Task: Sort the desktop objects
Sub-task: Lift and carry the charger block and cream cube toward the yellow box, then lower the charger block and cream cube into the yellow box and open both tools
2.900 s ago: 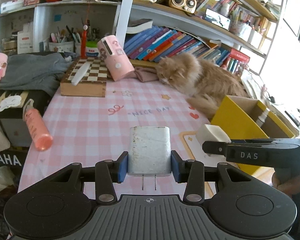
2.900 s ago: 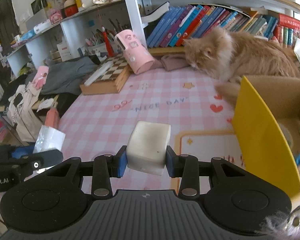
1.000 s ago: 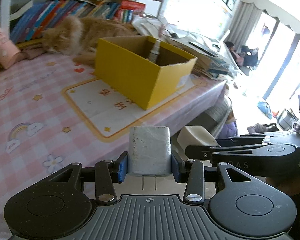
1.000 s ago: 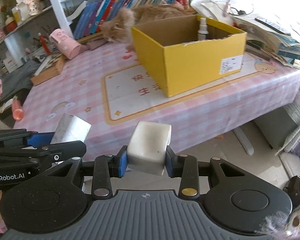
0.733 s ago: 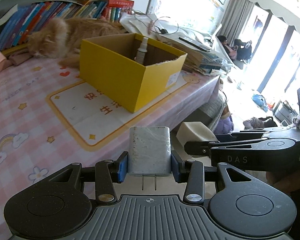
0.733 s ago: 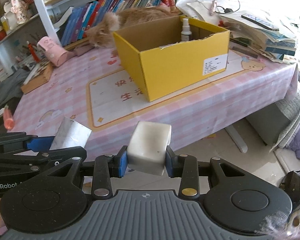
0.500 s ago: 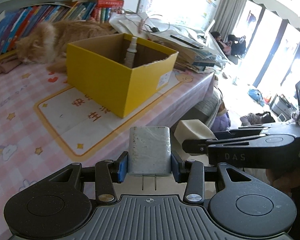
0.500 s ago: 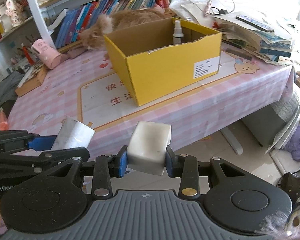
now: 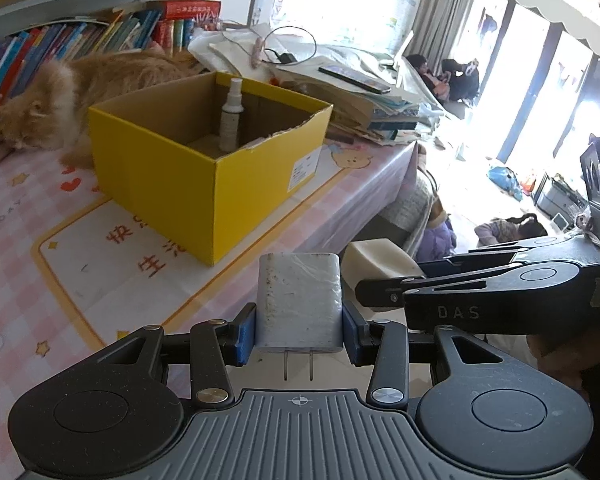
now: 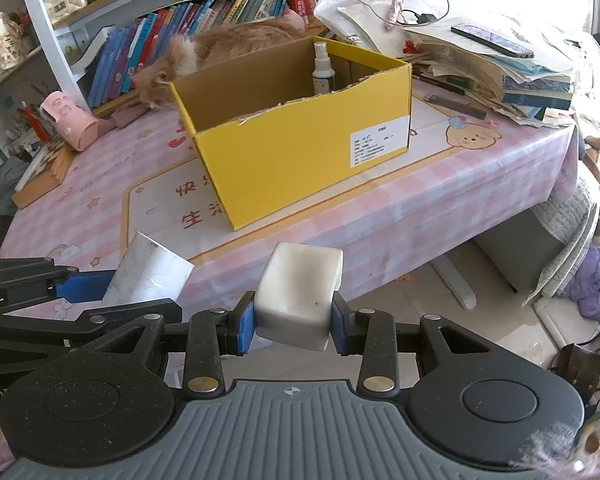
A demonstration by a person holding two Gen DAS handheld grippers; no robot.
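Change since half a second ago: yellow box (image 9: 204, 168) larger in both views and shifted toward centre; table edge nearer. Since about three seconds ago: both views swung away from the bookshelf end of the table round to the box side. Both loads unchanged in their grips throughout. Reading for the task: carry stage well along, approach to the box under way, drop not yet begun.

Left gripper (image 9: 299, 334): jaws part-way closed, clamped on the flat sides of a white plug charger (image 9: 299, 306); charger upright, two prongs pointing back toward the camera. Held in the air off the near edge of the table (image 9: 80, 264), box at 11 o'clock, well apart.

Right gripper (image 10: 293, 330): jaws part-way closed, clamped on a white block (image 10: 300, 292) with a dark smudge on its face; block slightly tilted. Held in the air off the table edge, box at 12 o'clock, well apart.

Box contents visible: one small spray bottle (image 10: 322, 66), upright, near the far wall. Rest of the floor hidden by the near wall.

Nearby: ginger cat (image 9: 80, 92) lying against the far side of the box, at 10 o'clock in the left view.
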